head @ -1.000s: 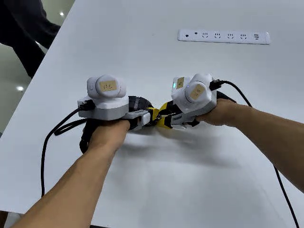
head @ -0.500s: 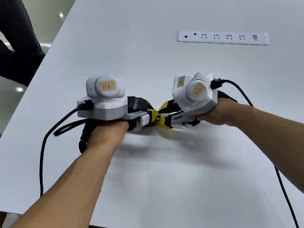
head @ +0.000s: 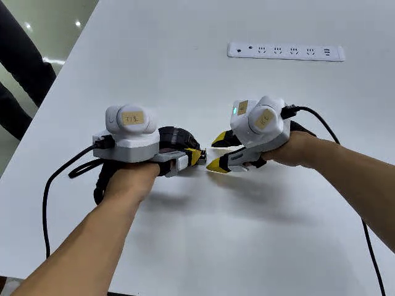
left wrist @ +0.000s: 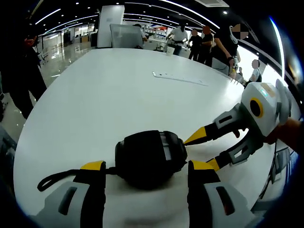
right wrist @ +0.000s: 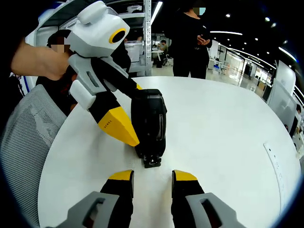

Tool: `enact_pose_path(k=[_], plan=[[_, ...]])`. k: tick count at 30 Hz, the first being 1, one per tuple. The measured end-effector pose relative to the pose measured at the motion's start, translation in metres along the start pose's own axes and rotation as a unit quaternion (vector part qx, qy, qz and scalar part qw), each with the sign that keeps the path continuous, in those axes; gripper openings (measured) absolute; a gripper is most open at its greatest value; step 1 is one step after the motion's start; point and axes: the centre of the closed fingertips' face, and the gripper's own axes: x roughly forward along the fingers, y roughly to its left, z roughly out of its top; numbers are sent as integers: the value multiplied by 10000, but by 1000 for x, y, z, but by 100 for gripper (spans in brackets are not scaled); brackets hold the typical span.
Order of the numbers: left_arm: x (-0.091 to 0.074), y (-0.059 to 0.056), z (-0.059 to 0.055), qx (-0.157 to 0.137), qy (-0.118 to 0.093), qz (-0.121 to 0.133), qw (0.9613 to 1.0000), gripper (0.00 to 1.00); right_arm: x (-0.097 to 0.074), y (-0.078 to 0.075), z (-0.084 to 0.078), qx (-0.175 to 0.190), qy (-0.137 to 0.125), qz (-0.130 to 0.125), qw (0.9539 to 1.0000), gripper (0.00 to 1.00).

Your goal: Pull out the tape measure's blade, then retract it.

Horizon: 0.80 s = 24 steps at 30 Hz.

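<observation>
The black tape measure (head: 175,139) rests on the white table (head: 203,234), and my left gripper (head: 190,158) is shut on its case. In the left gripper view the case (left wrist: 149,157) sits between the yellow-tipped jaws of that gripper (left wrist: 147,167), with a black wrist strap trailing to the left. My right gripper (head: 216,152) faces it from the right, open, its tips a short way off. In the right gripper view the blade's hook (right wrist: 152,162) sits flush at the case (right wrist: 149,121), just ahead of the right gripper (right wrist: 153,176), with nothing between the jaws.
A white power strip (head: 284,51) lies at the table's far side. Black cables (head: 58,185) trail from both grippers toward the near edge. A grey mesh chair (right wrist: 23,142) stands beside the table, and people stand beyond it.
My right gripper has drawn back to the right, away from the tape measure's front, leaving a gap. The left gripper has shifted slightly left with the case. The camera has also moved.
</observation>
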Motion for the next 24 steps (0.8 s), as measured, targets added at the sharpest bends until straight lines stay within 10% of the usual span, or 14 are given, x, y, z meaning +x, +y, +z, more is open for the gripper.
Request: enact_pose_path(k=[24], plan=[[-11,-3,-4,462,-137,-278,9985,73,-45,-4,-30,637,-162,-565,9962,45]])
